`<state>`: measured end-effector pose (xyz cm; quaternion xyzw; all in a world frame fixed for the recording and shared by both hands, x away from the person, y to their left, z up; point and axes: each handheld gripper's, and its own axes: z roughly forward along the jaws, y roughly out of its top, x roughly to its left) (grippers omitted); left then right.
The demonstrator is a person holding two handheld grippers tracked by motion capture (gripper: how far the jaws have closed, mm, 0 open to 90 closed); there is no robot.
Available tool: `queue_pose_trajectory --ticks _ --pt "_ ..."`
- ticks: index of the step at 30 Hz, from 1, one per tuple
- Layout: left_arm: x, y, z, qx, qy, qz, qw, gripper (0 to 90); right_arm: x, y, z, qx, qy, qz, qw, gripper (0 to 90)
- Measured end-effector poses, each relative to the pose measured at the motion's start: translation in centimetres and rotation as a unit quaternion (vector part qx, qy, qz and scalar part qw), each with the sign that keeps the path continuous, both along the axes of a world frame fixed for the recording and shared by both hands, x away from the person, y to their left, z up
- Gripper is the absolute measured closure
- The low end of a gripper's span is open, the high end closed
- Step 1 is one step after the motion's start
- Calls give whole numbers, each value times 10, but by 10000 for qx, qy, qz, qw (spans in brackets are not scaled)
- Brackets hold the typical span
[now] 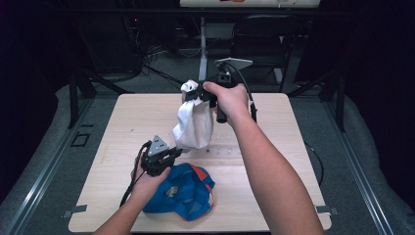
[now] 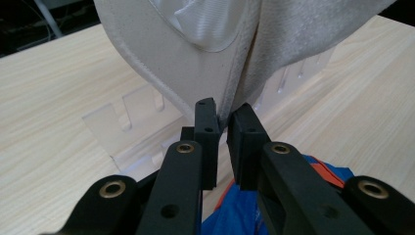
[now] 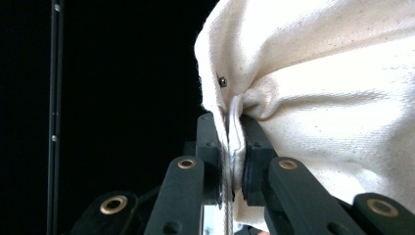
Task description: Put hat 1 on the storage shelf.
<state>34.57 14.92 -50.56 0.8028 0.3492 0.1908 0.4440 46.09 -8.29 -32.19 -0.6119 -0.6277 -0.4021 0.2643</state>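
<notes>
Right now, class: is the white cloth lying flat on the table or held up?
Held up. The right claw pinches the white cloth at its top, so it hangs; the left claw grips its lower edge.

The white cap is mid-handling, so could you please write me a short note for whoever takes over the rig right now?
Right gripper: shut on a fold of the white cap, holding it up above the table.
Left gripper: shut on the cap's lower edge, cloth pinched between the jaws.
Blue cap: lies on the table's near side, under the left hand, untouched.
Clear slotted stand: on the table behind the white cap.
Done: white cap lifted and gripped at both ends.
Left: probably to straighten or set down the white cap, then deal with the blue one.
</notes>
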Motion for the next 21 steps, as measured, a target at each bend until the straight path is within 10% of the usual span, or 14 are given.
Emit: queue_pose_trajectory --ticks 21 --pt "0 17 -20 -337 124 152 9992 845 0 9 -21 -282 84 148 9995 811"
